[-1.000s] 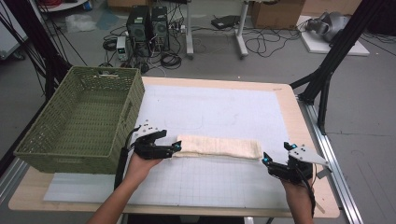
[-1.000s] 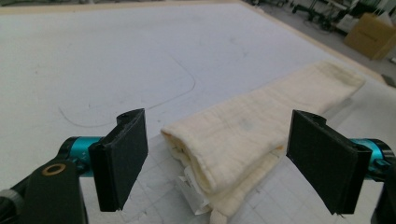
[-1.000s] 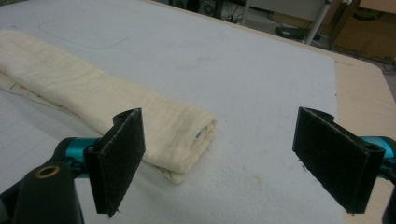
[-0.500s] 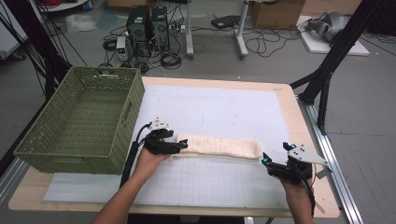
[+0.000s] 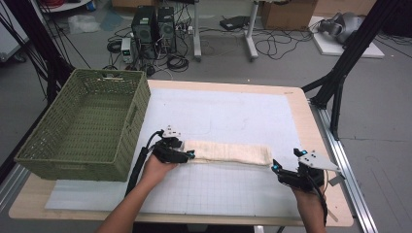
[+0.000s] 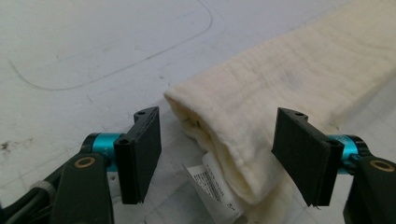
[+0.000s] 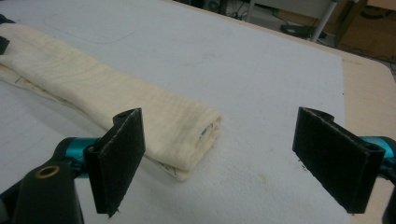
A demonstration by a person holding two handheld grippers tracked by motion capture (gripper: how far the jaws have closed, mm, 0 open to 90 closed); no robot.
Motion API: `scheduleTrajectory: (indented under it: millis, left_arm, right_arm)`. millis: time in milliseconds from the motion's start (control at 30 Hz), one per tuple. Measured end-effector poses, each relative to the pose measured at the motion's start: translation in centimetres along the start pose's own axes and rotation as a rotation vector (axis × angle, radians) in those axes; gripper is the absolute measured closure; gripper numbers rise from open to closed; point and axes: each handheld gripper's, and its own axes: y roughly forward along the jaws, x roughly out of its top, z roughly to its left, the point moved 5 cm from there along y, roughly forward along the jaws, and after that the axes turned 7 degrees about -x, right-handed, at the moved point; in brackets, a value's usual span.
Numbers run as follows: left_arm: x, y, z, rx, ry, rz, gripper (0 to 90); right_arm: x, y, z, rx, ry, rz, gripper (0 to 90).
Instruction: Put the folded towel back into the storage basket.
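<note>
A cream cloth (image 5: 228, 152), folded into a long strip, lies flat on the white mat (image 5: 223, 111). My left gripper (image 5: 189, 155) is at the strip's left end. In the left gripper view it (image 6: 219, 158) is open, one jaw on each side of the folded end (image 6: 280, 79), where a white care label (image 6: 212, 186) sticks out. My right gripper (image 5: 275, 167) sits just off the strip's right end, near the table's front right. It (image 7: 224, 158) is open in the right gripper view, the cloth end (image 7: 187, 126) lying ahead, nearer the left jaw.
A large green woven basket (image 5: 138, 104) stands on the left of the table, close beside my left hand. The wooden table edge (image 5: 320, 145) runs along the right. Computer towers and cables lie on the floor beyond the table.
My left hand has shifted a little to the right and forward, bringing its jaws around the cloth's left end. The right gripper and the cloth have not moved.
</note>
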Motion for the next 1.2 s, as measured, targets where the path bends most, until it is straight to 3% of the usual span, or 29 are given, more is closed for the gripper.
scheduleTrajectory:
  millis: [233,467,567,700,900,1200]
  left_arm:
    - [-0.1,0.0,-0.4,0.020,0.059,0.016,38.6]
    - [-0.1,0.1,-1.1,-0.050,0.047,0.015,66.2]
    - [-0.2,0.2,-1.5,-0.063,0.075,0.012,79.8]
    - [-0.1,0.1,-1.4,-0.078,0.060,0.001,80.3]
    - [0.3,-0.4,-1.6,-0.087,0.075,-0.052,81.2]
    - [0.9,-1.3,-1.9,-0.116,0.067,-0.115,81.3]
  right_arm:
    - [0.0,0.0,0.0,0.003,0.002,0.000,15.5]
    - [0.0,0.1,0.1,0.001,-0.002,0.002,15.9]
    - [0.0,0.1,0.1,0.002,-0.001,0.002,15.9]
    - [-0.1,0.2,0.1,0.007,-0.002,0.004,15.9]
    - [0.0,0.2,0.0,0.002,0.007,-0.008,15.9]
    - [0.5,0.6,-0.2,-0.006,0.065,-0.020,15.1]
